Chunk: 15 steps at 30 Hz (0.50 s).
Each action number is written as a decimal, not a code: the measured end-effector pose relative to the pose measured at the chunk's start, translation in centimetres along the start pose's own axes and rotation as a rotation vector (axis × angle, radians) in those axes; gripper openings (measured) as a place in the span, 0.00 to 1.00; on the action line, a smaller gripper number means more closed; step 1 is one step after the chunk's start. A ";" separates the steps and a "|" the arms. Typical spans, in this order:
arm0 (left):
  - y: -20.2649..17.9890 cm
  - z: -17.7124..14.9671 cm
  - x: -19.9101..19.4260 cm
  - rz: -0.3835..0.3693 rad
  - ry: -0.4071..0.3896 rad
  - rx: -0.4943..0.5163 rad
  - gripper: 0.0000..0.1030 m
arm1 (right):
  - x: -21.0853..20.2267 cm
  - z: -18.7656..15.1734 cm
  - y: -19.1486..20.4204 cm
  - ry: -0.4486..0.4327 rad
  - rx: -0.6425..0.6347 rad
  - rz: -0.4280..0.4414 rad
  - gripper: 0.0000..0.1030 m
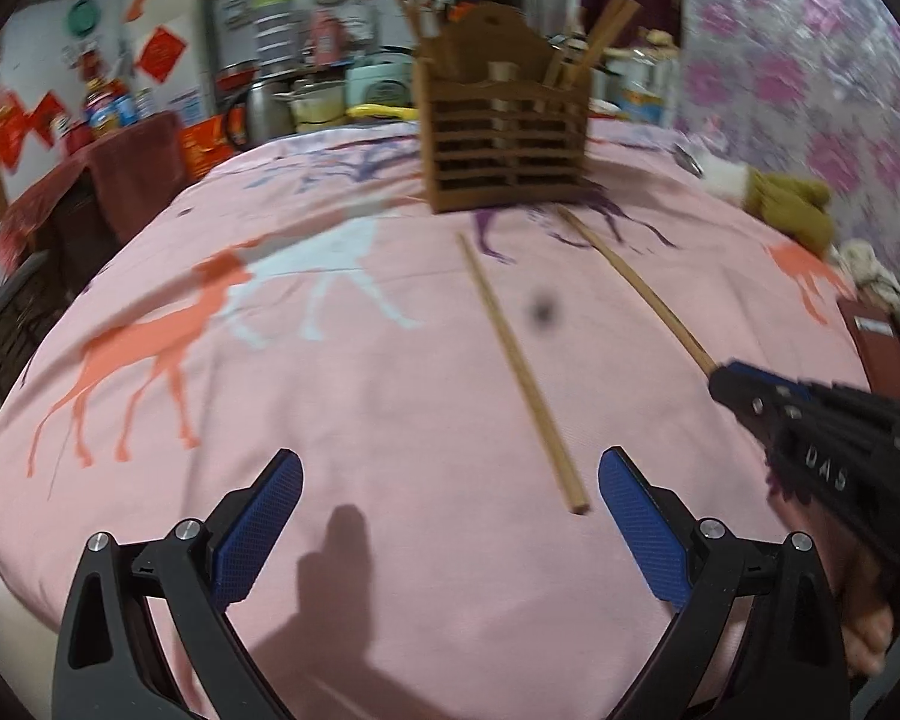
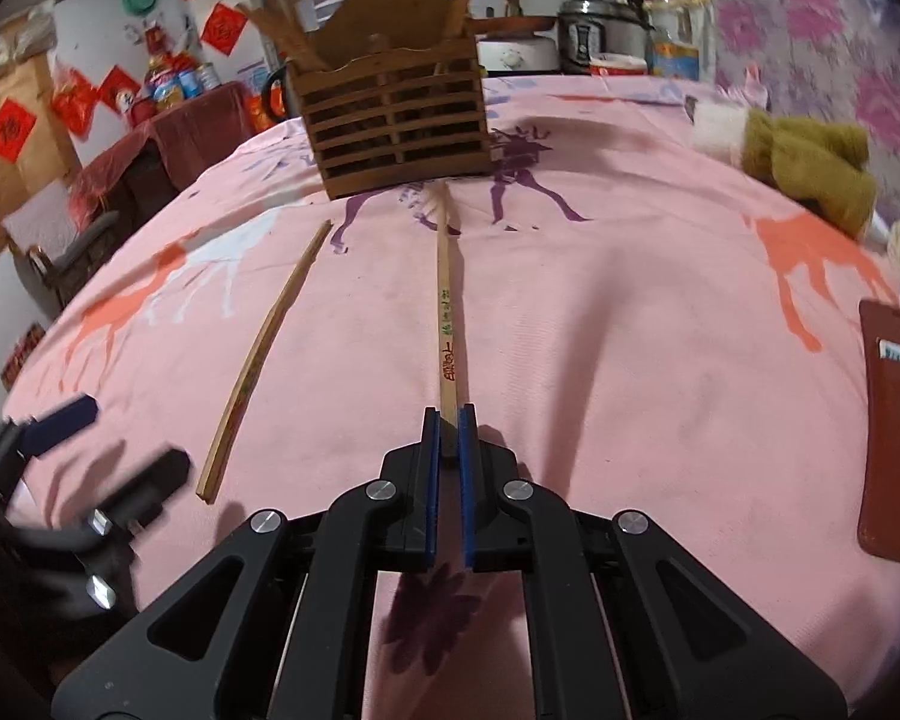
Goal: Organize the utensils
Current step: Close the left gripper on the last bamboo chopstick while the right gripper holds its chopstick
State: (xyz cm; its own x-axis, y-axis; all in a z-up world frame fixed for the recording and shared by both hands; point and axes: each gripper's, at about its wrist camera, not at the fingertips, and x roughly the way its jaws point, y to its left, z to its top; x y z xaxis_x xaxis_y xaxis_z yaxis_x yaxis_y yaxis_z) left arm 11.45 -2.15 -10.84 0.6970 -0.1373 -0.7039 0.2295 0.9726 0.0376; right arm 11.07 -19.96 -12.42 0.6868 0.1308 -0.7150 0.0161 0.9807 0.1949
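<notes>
Two chopsticks left: right gripper (image 2: 448, 420) clamps one chopstick (image 2: 446, 306) for the wooden holder (image 2: 396, 120), left gripper (image 1: 450, 474) gapes wide at the other chopstick (image 1: 519, 372).

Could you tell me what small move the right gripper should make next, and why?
Probably lift the printed chopstick off the pink cloth and carry it toward the wooden holder. The right gripper is shut on its near end, and the stick lies flat, pointing at the holder, which already has sticks in it.
</notes>
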 end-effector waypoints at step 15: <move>-0.2 -0.2 0.8 -0.022 0.022 0.017 0.20 | 0.0 -0.1 0.4 -0.001 -0.004 0.009 0.10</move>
State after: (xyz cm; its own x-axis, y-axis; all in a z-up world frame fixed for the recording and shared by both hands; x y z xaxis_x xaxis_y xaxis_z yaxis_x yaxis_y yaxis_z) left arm 11.83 -2.38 -11.54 0.6764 -0.1545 -0.7202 0.2566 0.9659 0.0338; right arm 11.00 -19.55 -12.36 0.6880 0.1392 -0.7122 0.0071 0.9801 0.1984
